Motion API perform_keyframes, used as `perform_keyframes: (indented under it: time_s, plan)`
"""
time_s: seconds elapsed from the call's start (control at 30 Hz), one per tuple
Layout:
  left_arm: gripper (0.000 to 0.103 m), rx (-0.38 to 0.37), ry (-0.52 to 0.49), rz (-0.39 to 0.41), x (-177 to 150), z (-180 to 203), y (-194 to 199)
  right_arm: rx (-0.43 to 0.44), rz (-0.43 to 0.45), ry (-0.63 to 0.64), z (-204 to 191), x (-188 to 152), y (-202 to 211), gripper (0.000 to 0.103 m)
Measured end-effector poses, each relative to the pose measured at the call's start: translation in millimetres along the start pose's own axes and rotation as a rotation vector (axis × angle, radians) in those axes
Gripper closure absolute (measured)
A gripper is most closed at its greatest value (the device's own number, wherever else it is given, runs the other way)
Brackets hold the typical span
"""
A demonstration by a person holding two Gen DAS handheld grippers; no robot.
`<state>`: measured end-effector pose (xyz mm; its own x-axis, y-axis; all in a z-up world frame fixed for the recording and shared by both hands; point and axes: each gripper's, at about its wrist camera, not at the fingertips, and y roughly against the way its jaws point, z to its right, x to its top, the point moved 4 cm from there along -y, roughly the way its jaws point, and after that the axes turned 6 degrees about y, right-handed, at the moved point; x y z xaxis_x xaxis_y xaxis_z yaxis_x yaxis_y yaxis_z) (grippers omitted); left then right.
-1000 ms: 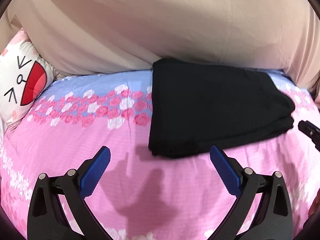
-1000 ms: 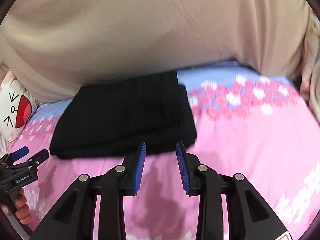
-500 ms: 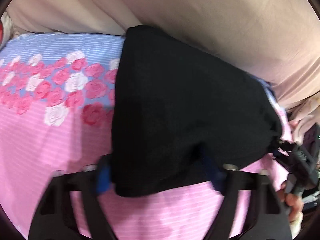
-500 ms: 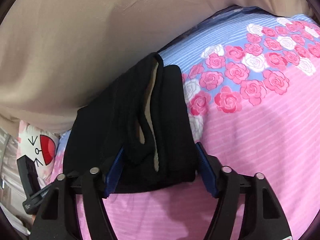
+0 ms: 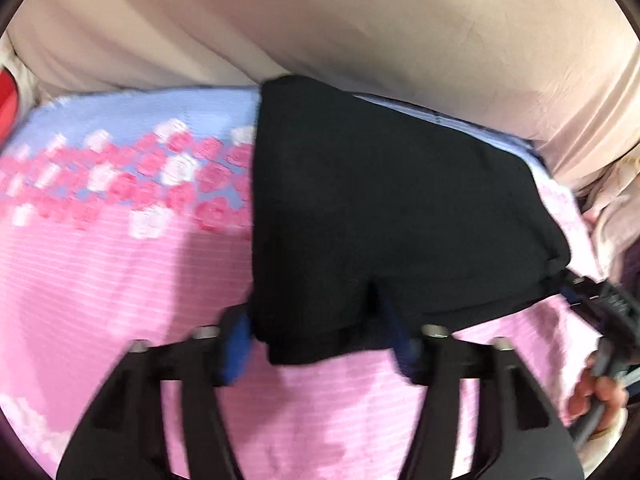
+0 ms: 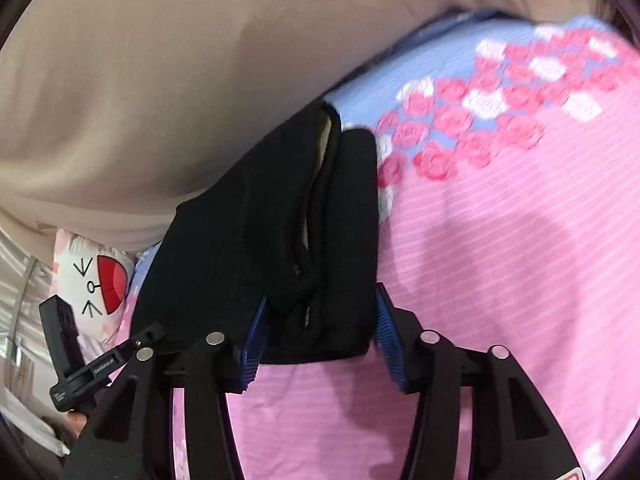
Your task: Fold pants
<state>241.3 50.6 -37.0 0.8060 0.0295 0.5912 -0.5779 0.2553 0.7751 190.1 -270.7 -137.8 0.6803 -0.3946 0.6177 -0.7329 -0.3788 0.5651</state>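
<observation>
Gripping opposite ends of the folded pants [image 5: 380, 216], left gripper [image 5: 320, 340] and right gripper [image 6: 318, 330] jaws now pinching cloth, earlier clear.

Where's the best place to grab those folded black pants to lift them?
Grab the near edge of the pants at its two ends, coming in low from the front. The folded layers stack thick there, and each tool already straddles one end.

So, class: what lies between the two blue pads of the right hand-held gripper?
In the right wrist view, the near edge of the folded black pants fills the right hand-held gripper; no pink bedsheet shows there.
</observation>
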Motion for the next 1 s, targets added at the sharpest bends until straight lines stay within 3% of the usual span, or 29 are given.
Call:
perform_keyframes:
  time_s: [0.1,0.17,0.2,0.23,0.27,0.37,0.47,0.5,0.6,0.73,0.8,1.0]
  plan:
    - [0.022,0.093,-0.008,0.115,-3,-5,30,-0.106,0.116,0.083,-13,1,35,0.053]
    - [0.022,0.109,-0.02,0.181,-3,-1,49,-0.191,0.202,0.198,-35,0,57,0.055]
    - [0.022,0.108,-0.025,0.211,-1,5,56,-0.217,0.218,0.254,-50,1,61,0.069]
    - [0.022,0.103,-0.035,0.225,3,12,57,-0.232,0.214,0.297,-63,2,59,0.093]
    - [0.022,0.094,-0.05,0.233,7,20,56,-0.243,0.203,0.322,-70,4,54,0.102]
    - [0.022,0.083,-0.058,0.2,15,35,28,-0.272,0.137,0.355,-76,6,17,0.103]
    - [0.022,0.185,-0.035,0.063,11,17,-26,-0.33,0.074,0.32,-46,1,-16,0.103]
    - [0.021,0.143,-0.006,0.045,7,10,-34,-0.317,0.086,0.319,-44,1,-14,0.103]
    - [0.02,0.12,0.038,0.059,4,0,-18,-0.295,0.09,0.313,-49,1,2,0.103]
    - [0.02,0.166,0.002,0.14,-6,6,19,-0.274,0.152,0.334,-67,-13,35,0.098]
    - [0.011,0.152,-0.007,0.161,-14,9,34,-0.272,0.168,0.346,-74,-27,44,0.098]
    - [0.01,0.172,-0.092,0.226,-49,25,54,-0.347,0.241,0.397,-94,-69,56,0.098]
